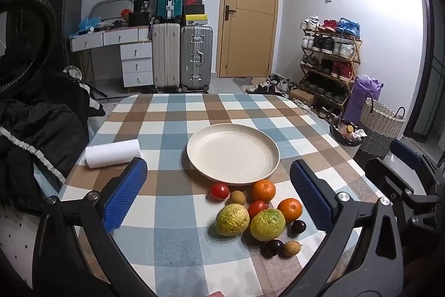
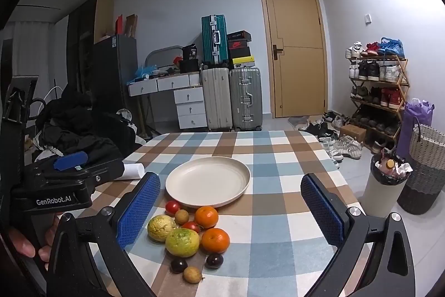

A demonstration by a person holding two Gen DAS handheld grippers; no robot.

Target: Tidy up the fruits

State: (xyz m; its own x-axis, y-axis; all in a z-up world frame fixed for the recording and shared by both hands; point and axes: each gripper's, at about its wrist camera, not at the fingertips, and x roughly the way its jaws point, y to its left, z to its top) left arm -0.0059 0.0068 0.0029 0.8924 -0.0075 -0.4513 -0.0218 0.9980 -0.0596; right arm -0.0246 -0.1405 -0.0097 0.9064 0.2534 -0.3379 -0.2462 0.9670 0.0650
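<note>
- Ten fruits lie in a loose cluster on the checked tablecloth (image 1: 172,241), none of them on the plate (image 1: 233,153) yet, so I judge the task to be at its very start, with the first pick not yet made.
- Both tongs hang above the table with their blue pads spread wide and nothing between them: the left gripper (image 1: 218,195) frames the pile between its fingers, a little toward its right pad, and the right gripper (image 2: 229,209) frames the same pile nearer its left pad.
- Straight ahead of both tools, just beyond the fruit, sits the cream plate; its near rim almost touches the small red tomato (image 1: 219,191) and the far orange (image 1: 263,189) (whether they truly touch, I cannot tell).
- Closest to the tongs are two dark plums (image 1: 272,247) and a small brown longan-like fruit (image 1: 291,248); behind them stand two large yellow-green guavas (image 1: 267,224), a second orange (image 1: 289,210), a second tomato (image 1: 257,208) and another small brown fruit (image 1: 237,197).
- A paper-towel roll (image 1: 112,153) lies off to the left gripper's left, beyond its left pad, well apart from the fruit.
- The next move, as I read it, calls for lowering one tool over an outer fruit, such as an orange, so the pads close on it alone without nudging round neighbours into a roll, then carrying it forward to the plate.
</note>
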